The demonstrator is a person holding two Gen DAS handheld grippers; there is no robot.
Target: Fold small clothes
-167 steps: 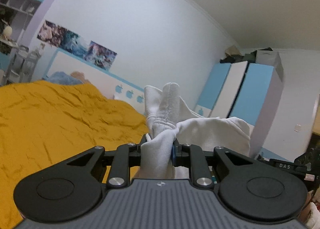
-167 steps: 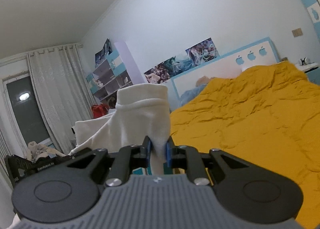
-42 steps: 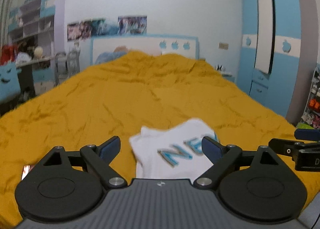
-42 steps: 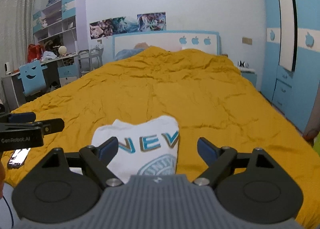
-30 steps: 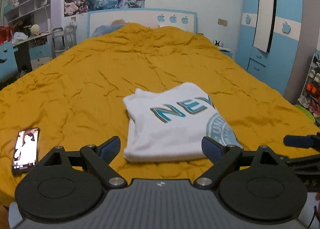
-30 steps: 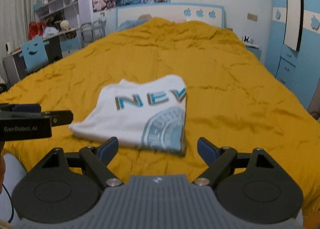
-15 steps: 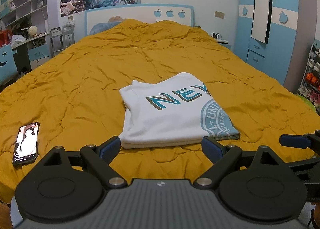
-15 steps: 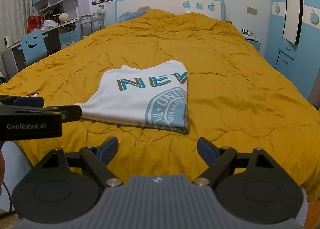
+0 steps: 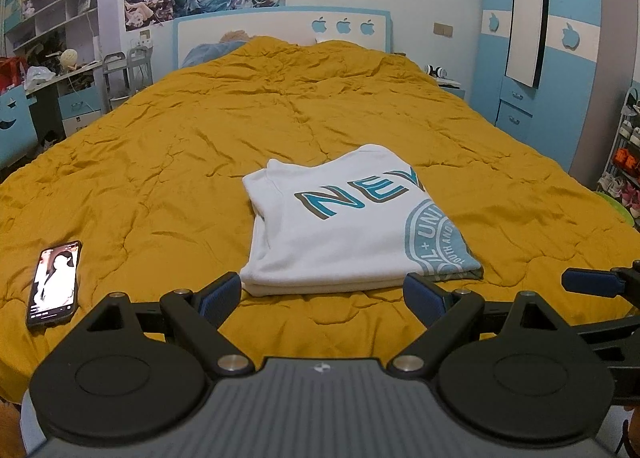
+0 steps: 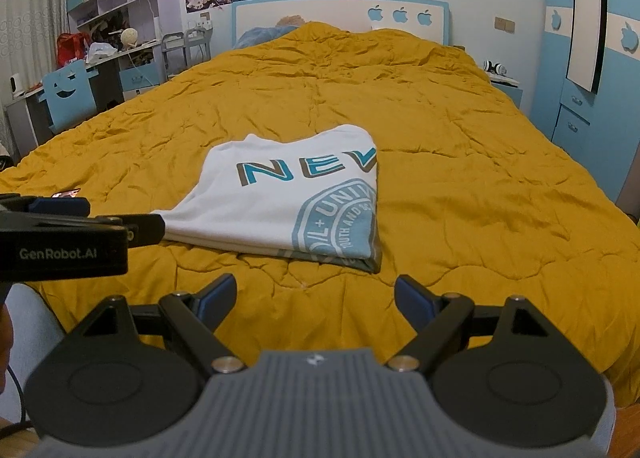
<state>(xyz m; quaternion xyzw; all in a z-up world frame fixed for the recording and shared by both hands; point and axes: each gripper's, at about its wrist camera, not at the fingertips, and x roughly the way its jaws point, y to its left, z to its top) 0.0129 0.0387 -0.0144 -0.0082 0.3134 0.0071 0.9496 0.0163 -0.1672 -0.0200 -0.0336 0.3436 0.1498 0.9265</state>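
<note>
Two views show us the same bed. In the left wrist view, the left gripper point(image 9: 321, 294) has its jaws spread wide, holding nothing and touching nothing; its blue-padded fingertips point(image 9: 221, 293) sit apart from the cloth, over the near edge of the yellow bedspread point(image 9: 160, 162). Just beyond them we see the white T-shirt point(image 9: 344, 234), folded into a flat rectangle and lying on the bedspread near the foot of the bed, its blue lettering and round emblem facing up. A phone point(image 9: 54, 282) lies screen-up on the bedspread, well to the left of the shirt. At the right edge we catch part of the right gripper point(image 9: 596, 284), clear of the shirt.

In the right wrist view, the right gripper point(image 10: 316, 296) likewise has its jaws wide apart and empty, hovering above the bedspread point(image 10: 480, 178) short of the T-shirt point(image 10: 288, 198). The folded shirt rests ahead and slightly left of centre. From the left the other gripper point(image 10: 80, 230) reaches in, its tip near the shirt's near-left corner; we cannot tell whether it touches the cloth.
</note>
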